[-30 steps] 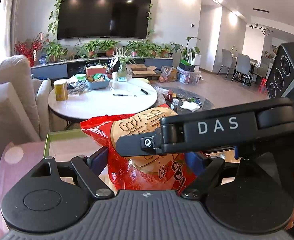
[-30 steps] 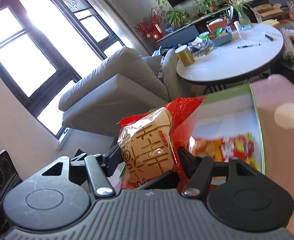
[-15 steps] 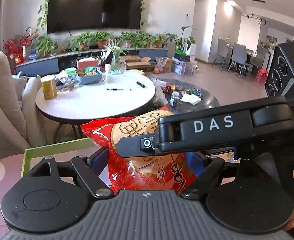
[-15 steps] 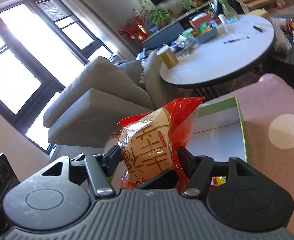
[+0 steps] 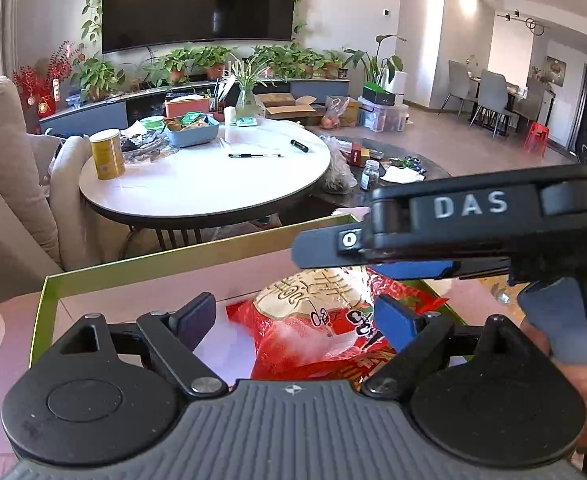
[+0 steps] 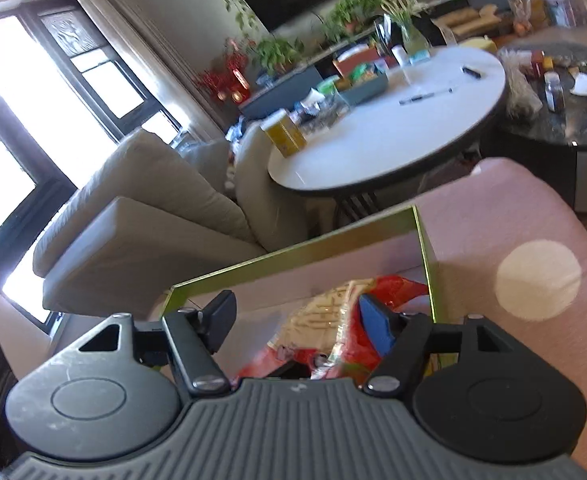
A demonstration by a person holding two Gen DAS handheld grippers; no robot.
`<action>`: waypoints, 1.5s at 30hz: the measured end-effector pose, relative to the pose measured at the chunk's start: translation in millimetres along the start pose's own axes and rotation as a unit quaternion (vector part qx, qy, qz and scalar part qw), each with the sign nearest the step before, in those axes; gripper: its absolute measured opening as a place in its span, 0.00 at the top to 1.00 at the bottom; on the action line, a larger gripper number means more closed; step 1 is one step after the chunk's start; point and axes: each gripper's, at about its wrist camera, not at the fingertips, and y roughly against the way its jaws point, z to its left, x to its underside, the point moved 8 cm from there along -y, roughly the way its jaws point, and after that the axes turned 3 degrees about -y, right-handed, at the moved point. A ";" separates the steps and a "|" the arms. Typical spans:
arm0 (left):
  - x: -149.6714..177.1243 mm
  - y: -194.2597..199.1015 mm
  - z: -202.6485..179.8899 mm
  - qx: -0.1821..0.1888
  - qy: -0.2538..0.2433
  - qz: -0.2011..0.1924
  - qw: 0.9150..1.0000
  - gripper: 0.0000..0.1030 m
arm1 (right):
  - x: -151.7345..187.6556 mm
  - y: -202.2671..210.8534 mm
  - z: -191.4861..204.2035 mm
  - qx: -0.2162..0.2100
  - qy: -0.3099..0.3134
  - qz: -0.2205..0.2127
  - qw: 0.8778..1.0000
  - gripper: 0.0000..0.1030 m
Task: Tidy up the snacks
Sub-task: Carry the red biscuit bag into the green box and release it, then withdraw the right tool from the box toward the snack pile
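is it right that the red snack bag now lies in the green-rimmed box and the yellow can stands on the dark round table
Not quite. The red snack bag does lie in the green-rimmed box, but the yellow can stands on the white round table, not the dark one. The left wrist view shows it.

The red crinkly snack bag (image 5: 317,332) has gone from held aloft to lying inside the green-rimmed open box (image 5: 133,268) — both the left gripper (image 5: 293,316) and right gripper (image 6: 297,320) have just been opening, pads off it.
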 end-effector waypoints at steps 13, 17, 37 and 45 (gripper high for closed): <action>4.5 50.0 4.8 -0.024 0.017 -0.027 0.999 0.17 | 15.1 30.0 23.0 -0.001 0.051 -0.005 0.999 0.40; 7.2 71.1 5.9 -0.039 0.018 -0.044 0.998 0.16 | 23.4 37.8 33.3 -0.005 0.068 -0.003 0.998 0.40; 97.2 178.9 33.1 -0.099 0.059 -0.042 0.992 0.10 | 114.5 79.5 70.4 -0.012 0.158 0.037 0.987 0.38; 131.1 194.0 73.5 -0.140 0.143 -0.033 0.979 0.10 | 174.9 82.3 106.1 -0.030 0.227 0.077 0.970 0.37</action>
